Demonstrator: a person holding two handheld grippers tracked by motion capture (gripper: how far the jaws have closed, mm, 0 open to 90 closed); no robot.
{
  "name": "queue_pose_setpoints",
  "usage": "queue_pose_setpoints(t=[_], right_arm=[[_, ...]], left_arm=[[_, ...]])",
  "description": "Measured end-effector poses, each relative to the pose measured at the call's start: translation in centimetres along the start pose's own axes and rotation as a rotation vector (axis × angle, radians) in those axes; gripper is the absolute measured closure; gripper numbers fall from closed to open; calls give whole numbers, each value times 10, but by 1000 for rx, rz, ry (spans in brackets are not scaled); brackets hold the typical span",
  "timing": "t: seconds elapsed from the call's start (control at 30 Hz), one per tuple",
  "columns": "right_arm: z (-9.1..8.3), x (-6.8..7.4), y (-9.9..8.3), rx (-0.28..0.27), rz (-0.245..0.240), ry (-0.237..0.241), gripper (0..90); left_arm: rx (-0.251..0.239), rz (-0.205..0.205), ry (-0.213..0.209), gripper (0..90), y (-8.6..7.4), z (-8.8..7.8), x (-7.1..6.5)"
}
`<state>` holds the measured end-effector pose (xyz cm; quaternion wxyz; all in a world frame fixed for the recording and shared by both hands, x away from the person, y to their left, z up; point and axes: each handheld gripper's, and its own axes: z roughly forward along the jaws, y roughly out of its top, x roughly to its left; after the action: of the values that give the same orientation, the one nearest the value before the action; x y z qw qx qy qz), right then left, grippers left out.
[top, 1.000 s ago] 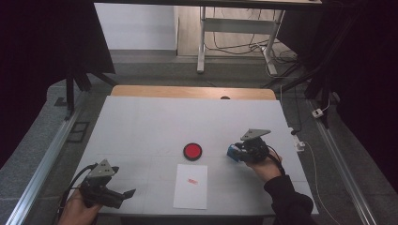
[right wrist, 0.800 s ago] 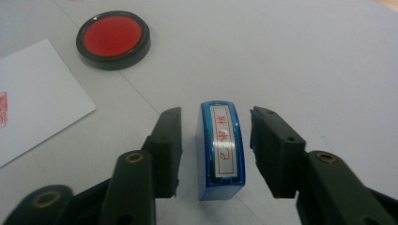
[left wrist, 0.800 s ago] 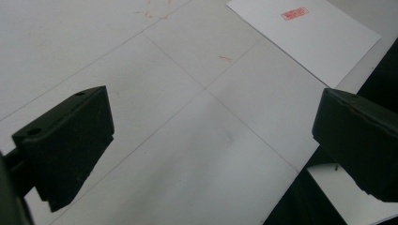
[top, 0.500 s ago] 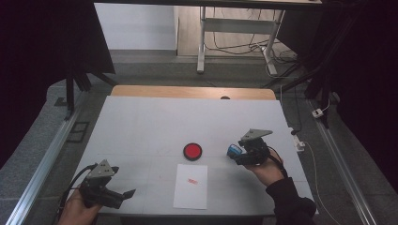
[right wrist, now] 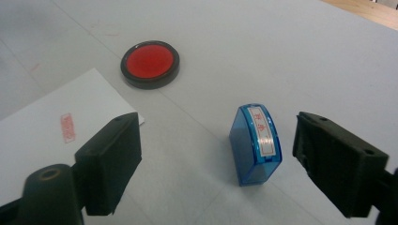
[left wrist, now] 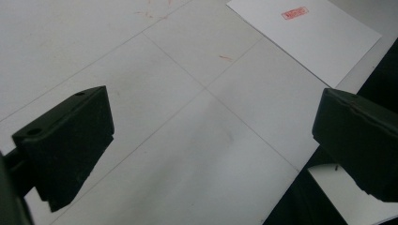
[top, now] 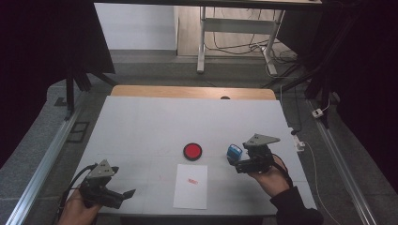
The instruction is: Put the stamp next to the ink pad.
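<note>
two grippers were noted at the near edge of the bench (top: 141, 122): the right gripper (top: 240, 161) had its jaws apart, having just been opening, with the blue stamp (right wrist: 256, 143) standing free on the bench between them and touched by neither pad. the stamp stood just right of the red ink pad (top: 192, 151), with the stamped sheet of paper (top: 190, 190) near the pad on the person's side. the left gripper (top: 123, 196) sat over bare bench at the near left corner, jaws apart and holding nothing.
</note>
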<state>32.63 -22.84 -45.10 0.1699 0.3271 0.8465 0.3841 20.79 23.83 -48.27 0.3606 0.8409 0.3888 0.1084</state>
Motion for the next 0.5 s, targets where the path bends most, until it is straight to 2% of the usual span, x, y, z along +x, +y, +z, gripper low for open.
queue_pose_setpoints(t=[0.37,0.5], right_arm=[[-23,5,-13,-8,57,-1,55],[-30,7,-19,-17,61,-12,26]], left_arm=[[-1,-4,2,0,0,0,0],[-1,-7,2,0,0,0,1]])
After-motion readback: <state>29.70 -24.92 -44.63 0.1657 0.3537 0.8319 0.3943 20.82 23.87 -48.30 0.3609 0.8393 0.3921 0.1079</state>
